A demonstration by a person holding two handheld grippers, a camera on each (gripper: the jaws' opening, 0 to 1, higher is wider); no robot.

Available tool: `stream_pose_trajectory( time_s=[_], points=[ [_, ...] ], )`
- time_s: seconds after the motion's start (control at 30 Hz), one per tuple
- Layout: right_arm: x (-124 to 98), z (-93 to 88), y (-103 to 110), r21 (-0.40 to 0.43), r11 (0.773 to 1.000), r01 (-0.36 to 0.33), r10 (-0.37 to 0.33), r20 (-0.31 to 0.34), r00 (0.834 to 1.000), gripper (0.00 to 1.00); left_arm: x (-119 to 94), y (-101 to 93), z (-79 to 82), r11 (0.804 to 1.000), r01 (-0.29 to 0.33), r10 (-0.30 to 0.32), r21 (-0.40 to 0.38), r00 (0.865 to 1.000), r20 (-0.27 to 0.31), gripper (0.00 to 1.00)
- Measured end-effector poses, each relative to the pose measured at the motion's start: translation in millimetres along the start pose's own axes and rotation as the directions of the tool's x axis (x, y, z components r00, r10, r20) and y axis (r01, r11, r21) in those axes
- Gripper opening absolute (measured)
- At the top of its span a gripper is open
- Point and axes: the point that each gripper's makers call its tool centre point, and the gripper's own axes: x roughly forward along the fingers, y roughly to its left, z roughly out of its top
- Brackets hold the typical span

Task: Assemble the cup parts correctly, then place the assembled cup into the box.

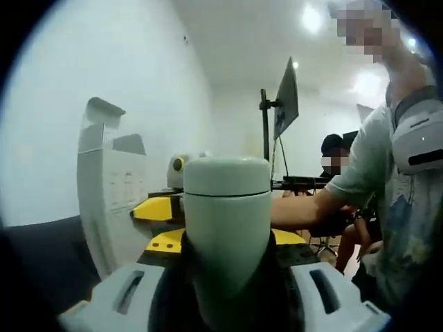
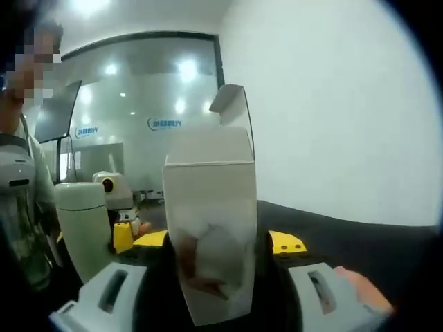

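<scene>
In the left gripper view, the left gripper (image 1: 227,294) has its two pale grey jaws closed on a pale green cylindrical cup with a rounded lid (image 1: 226,221), held upright between them; a seam line runs around the cup just under the lid. To the left of the cup stands a tall white cardboard box with its top flap raised (image 1: 111,187), and behind the cup yellow and black parts of the right gripper (image 1: 160,207) show beside that box. A person in a light grey T-shirt (image 1: 384,207) stands at the right with an arm reaching toward the middle of the view. Further back a dark monitor on a pole stand (image 1: 285,100) rises against the white wall, and another person sits near it.

In the right gripper view, the right gripper (image 2: 214,297) grips the same white box (image 2: 211,221) between its jaws, upright, with its open flap pointing up. The pale green cup (image 2: 83,225) stands upright to the left of the box and apart from it, carried by the left gripper, whose jaws are hidden there. A hand shows at the lower right edge (image 2: 360,287). A dark counter (image 2: 360,235) stretches behind the box on the right, under the white wall, and a glass partition with ceiling lights reflected in it lies behind on the left.
</scene>
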Motion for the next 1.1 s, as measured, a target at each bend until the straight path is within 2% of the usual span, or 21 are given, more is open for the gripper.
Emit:
stream_pose_trajectory(
  time_s=[0.1, 0.23, 0.27, 0.47, 0.6, 0.67, 0.7, 0.77, 0.83, 0.9, 0.97, 1.03, 1.1],
  points=[
    [1, -2.1, 1, -0.004, 1.000, 0.000, 0.000, -0.005, 1.000, 0.51, -1, 4.0, -0.4, 0.999, -0.018, 0.017, -0.028, 1.000, -0.022, 0.40],
    [1, -5.1, 4, -0.004, 1.000, 0.001, -0.001, -0.012, 1.000, 0.51, 1, 3.7, -0.8, 0.998, -0.049, 0.049, -0.027, 0.999, -0.016, 0.40],
    [1, -6.0, 4, -0.007, 1.000, 0.002, -0.002, -0.015, 1.000, 0.51, 4, -2.5, -1.5, 0.998, -0.056, 0.055, -0.026, 0.998, -0.014, 0.39],
    [3, -8.4, 8, -0.017, 1.000, 0.007, -0.008, -0.022, 1.000, 0.48, 1, 2.2, 0.7, 0.998, -0.059, 0.059, -0.025, 0.998, 0.008, 0.39],
    [4, -13.0, 11, 0.004, 1.000, 0.001, 0.000, -0.032, 0.999, 0.50, 0, 1.9, 2.7, 0.998, -0.051, 0.052, -0.021, 0.999, 0.012, 0.39],
    [4, -15.2, 4, 0.000, 1.000, 0.004, -0.004, -0.040, 0.999, 0.51, 0, 3.1, 4.1, 0.998, -0.055, 0.055, -0.018, 0.998, 0.015, 0.39],
    [4, -15.6, 5, -0.011, 1.000, 0.000, -0.001, -0.043, 0.999, 0.47, 0, 3.7, 4.8, 0.998, -0.056, 0.057, -0.016, 0.998, 0.015, 0.39],
    [4, -14.9, 6, -0.010, 1.000, -0.002, 0.001, -0.043, 0.999, 0.46, -2, 7.6, 10.6, 0.998, -0.056, 0.057, -0.020, 0.998, 0.037, 0.39],
    [4, -14.6, 6, -0.019, 1.000, -0.005, 0.004, -0.046, 0.999, 0.46, -2, 5.4, 23.5, 0.997, -0.045, 0.051, -0.061, 0.993, 0.106, 0.39],
    [4, -13.9, 2, -0.023, 1.000, -0.004, 0.003, -0.048, 0.999, 0.46, -5, 6.8, 32.9, 0.996, -0.038, 0.048, -0.075, 0.989, 0.138, 0.39],
    [3, -13.4, -1, -0.027, 1.000, -0.003, 0.002, -0.052, 0.999, 0.46, -5, 5.6, 38.5, 0.997, -0.040, 0.050, -0.072, 0.990, 0.133, 0.39],
    [2, -12.7, -3, -0.028, 1.000, -0.002, 0.001, -0.055, 0.998, 0.45, -4, 4.5, 44.0, 0.998, -0.051, 0.054, -0.035, 0.993, 0.108, 0.39],
    [2, -13.0, -5, -0.028, 1.000, -0.001, 0.000, -0.056, 0.998, 0.45, -6, 5.6, 55.1, 0.998, -0.055, 0.057, -0.025, 0.993, 0.099, 0.39]
  ],
)
